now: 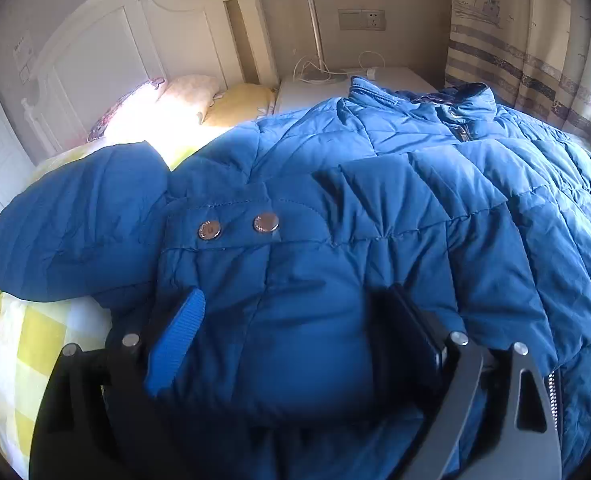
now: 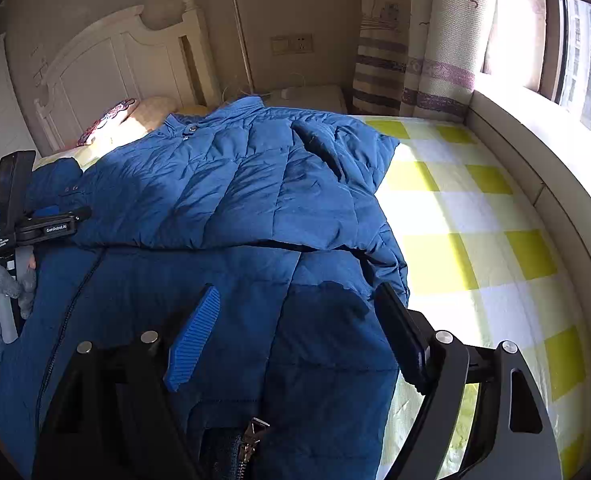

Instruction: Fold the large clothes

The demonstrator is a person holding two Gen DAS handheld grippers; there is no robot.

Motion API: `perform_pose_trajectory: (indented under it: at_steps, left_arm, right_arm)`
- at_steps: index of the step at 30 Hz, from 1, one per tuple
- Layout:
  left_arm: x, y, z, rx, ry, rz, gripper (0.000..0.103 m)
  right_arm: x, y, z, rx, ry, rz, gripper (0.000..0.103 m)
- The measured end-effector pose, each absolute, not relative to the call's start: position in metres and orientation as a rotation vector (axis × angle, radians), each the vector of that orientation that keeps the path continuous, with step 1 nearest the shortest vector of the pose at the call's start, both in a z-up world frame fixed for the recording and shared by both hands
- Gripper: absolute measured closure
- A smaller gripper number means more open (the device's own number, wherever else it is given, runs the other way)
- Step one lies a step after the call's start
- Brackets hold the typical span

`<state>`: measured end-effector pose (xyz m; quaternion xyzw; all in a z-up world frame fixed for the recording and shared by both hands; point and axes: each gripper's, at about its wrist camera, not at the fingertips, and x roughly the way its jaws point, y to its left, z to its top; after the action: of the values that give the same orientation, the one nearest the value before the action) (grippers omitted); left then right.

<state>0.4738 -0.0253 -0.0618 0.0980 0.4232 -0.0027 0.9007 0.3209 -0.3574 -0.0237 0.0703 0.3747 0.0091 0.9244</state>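
Note:
A large blue puffer jacket (image 1: 375,184) lies spread on the bed, collar toward the headboard; it also shows in the right wrist view (image 2: 223,184). My left gripper (image 1: 291,312) is open, its fingers wide apart over a sleeve cuff with two metal snaps (image 1: 237,226). My right gripper (image 2: 295,316) is open, its fingers wide apart over the jacket's lower hem near its right edge. The zipper pull (image 2: 251,436) shows below it. The left gripper (image 2: 55,220) appears at the far left of the right wrist view, over the sleeve.
The bed has a yellow and white checked sheet (image 2: 475,240). Pillows (image 1: 183,100) lie by the white headboard (image 1: 135,32). A white nightstand (image 1: 359,80) with cables stands beyond. Curtains (image 2: 427,60) and a window sill (image 2: 535,152) run along the right.

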Motion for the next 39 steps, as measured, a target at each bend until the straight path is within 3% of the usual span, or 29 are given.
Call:
perform_pose_trajectory:
  at_steps: [4,6,9,12,16,23,28,31,36,39]
  left_arm:
    - [0.473,-0.031,-0.063,0.236,0.868,0.020,0.010]
    - [0.474,-0.026,-0.061,0.198,0.873,0.010,0.009]
    - [0.476,-0.020,-0.058,0.148,0.881,0.000,0.007]
    - [0.476,-0.017,-0.057,0.127,0.872,-0.002,0.007]
    - [0.473,-0.005,-0.052,0.040,0.847,-0.035,0.007]
    - [0.471,0.005,-0.049,-0.040,0.826,-0.051,0.007]
    - [0.471,0.007,-0.048,-0.056,0.822,-0.061,0.006]
    - [0.472,0.007,-0.049,-0.057,0.827,-0.071,0.004]
    - [0.472,0.007,-0.050,-0.064,0.830,-0.076,0.003]
    - [0.472,0.008,-0.050,-0.072,0.829,-0.081,0.003]
  right_arm:
    - [0.318,-0.380,0.005,0.199,0.609,-0.055,0.038]
    - [0.336,-0.378,0.011,0.219,0.582,-0.046,0.039]
    - [0.372,-0.357,-0.003,0.159,0.656,-0.017,0.039]
    - [0.403,-0.325,-0.050,0.004,0.910,0.028,0.038]
    - [0.398,-0.323,-0.045,-0.021,0.949,0.029,0.039]
    - [0.434,-0.347,-0.001,0.095,0.745,-0.054,0.037]
    - [0.497,-0.340,-0.053,0.035,0.998,-0.029,0.036]
    - [0.495,-0.340,-0.044,0.041,1.012,-0.057,0.039]
    - [0.501,-0.323,-0.013,0.006,0.836,-0.057,0.039]
    - [0.531,-0.310,-0.027,0.030,0.892,-0.003,0.038]
